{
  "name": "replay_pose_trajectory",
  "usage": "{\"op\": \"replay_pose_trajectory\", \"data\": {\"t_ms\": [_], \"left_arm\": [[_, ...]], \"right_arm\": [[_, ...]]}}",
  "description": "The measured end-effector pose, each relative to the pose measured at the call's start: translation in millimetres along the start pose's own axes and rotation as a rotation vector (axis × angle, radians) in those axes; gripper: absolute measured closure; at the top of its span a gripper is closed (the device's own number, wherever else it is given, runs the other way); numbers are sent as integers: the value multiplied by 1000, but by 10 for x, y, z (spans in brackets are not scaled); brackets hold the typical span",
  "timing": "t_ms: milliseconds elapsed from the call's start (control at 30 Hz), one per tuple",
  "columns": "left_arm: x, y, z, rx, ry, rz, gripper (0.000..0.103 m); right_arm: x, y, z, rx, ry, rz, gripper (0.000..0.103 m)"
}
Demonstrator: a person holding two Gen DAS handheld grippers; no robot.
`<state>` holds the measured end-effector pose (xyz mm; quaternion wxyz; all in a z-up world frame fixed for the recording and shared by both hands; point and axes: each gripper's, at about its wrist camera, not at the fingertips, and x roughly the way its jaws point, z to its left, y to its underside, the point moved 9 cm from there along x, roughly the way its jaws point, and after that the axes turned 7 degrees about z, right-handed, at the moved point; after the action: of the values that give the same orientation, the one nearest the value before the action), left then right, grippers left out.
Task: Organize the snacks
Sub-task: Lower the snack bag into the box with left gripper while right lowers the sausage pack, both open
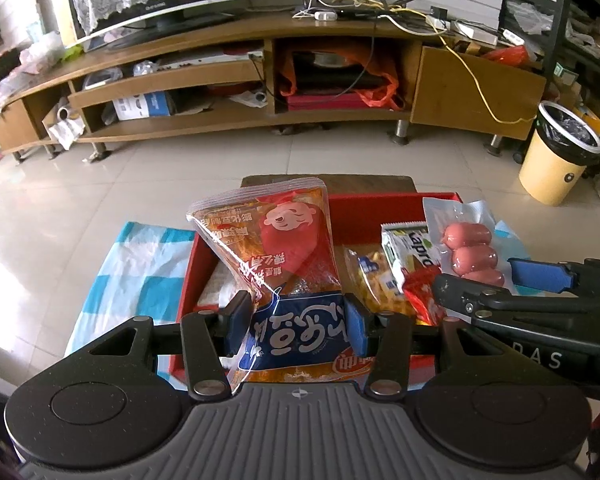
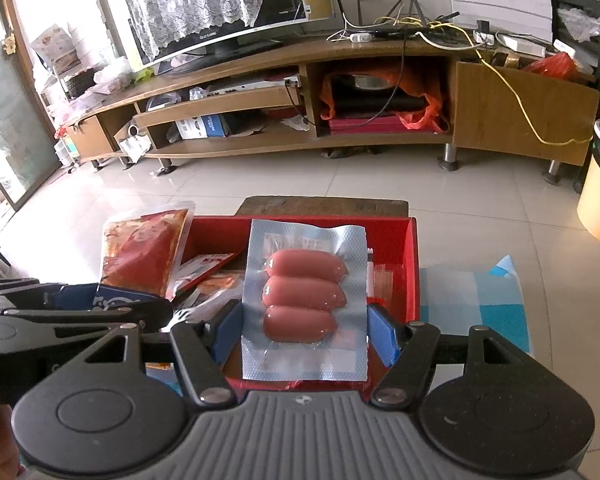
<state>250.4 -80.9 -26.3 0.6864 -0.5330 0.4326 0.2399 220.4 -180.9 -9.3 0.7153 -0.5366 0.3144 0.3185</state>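
- Clamping an orange-and-blue snack bag (image 1: 284,280), the left gripper (image 1: 296,320) is holding it upright above the red box's (image 1: 384,208) left side.
- The right gripper (image 2: 302,332) is pinching a vacuum-sealed sausage pack (image 2: 304,296) above the box's right side.
- Loose snack packets (image 1: 380,276) are lying inside the box.

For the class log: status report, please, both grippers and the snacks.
Left gripper shut on orange snack bag. Right gripper shut on sausage pack. Both over red box. Nothing blocking.
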Motion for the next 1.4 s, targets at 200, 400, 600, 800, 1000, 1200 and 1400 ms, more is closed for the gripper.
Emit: {"op": "replay_pose_trajectory", "data": {"t_ms": [200, 400, 600, 800, 1000, 1200, 1400], "left_arm": [[215, -55, 36, -7, -9, 20, 47], [424, -65, 88, -21, -23, 46, 45], [517, -63, 134, -20, -42, 58, 37], [497, -65, 155, -28, -45, 55, 30], [469, -69, 143, -25, -56, 49, 25], [375, -65, 172, -34, -61, 33, 20], [290, -46, 190, -37, -63, 23, 17]], "right_arm": [[218, -86, -28, -11, 27, 20, 40], [446, -125, -54, -21, 47, 42, 40], [594, -104, -62, -31, 59, 61, 39], [590, -122, -92, -36, 76, 52, 38], [541, -115, -101, -31, 82, 48, 38], [428, -117, -87, -29, 81, 31, 38], [333, -107, -51, -34, 78, 24, 37]]}}
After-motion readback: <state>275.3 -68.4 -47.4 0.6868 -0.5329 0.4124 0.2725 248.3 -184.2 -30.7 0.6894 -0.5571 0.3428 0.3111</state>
